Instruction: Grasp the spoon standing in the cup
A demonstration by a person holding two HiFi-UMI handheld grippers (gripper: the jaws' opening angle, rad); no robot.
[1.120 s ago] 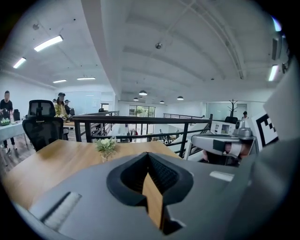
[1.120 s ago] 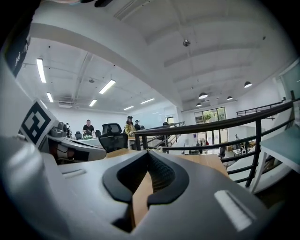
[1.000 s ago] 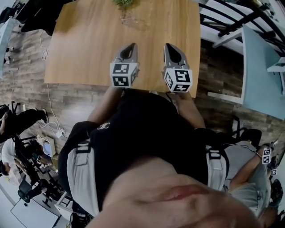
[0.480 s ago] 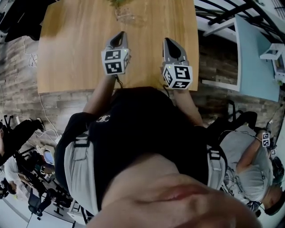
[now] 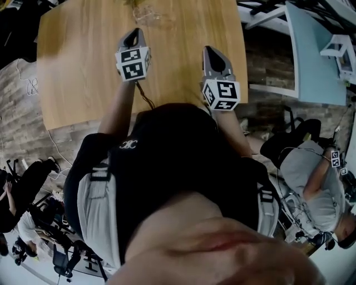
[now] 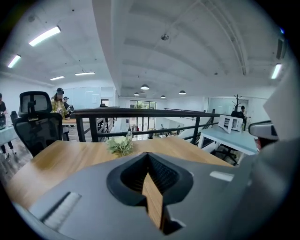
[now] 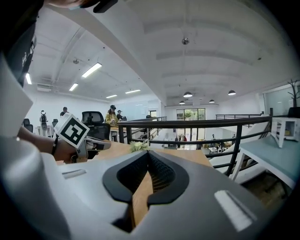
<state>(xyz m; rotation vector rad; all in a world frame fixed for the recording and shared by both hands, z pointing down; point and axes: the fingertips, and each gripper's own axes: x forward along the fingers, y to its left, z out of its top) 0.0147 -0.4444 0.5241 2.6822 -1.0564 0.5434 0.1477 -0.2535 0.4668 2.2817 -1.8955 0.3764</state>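
Progress-wise: basically nothing done yet, imo. The left gripper (image 5: 132, 33) was pressed together w/ nothing btwn the jaws. It hovered over the wooden table (image 5: 78, 72), pointed toward the far edge. The right gripper (image 5: 208, 51) was pressed shut too, also empty, and held further back, nearer the person's body.

The only thing that looked like the task's cup was a clear glass (image 5: 149, 15) at the far end of the table, right at the top of the head view, w/ some greenery (image 6: 119, 144) seemingly in it. The left gripper was the nearer of the two to it but apart from it, no contact.

The spoon itself couldn't be made out in any view, too small/blurry, so whether it stood in that glass couldn't be told. Both gripper views just showed the little plant ahead and a black railing (image 6: 140, 112) behind the table.

What was left, prob: close the gap, open whichever jaws go in (both were shut, so that comes first), line up on the handle, pinch. So pretty much the whole grasp.
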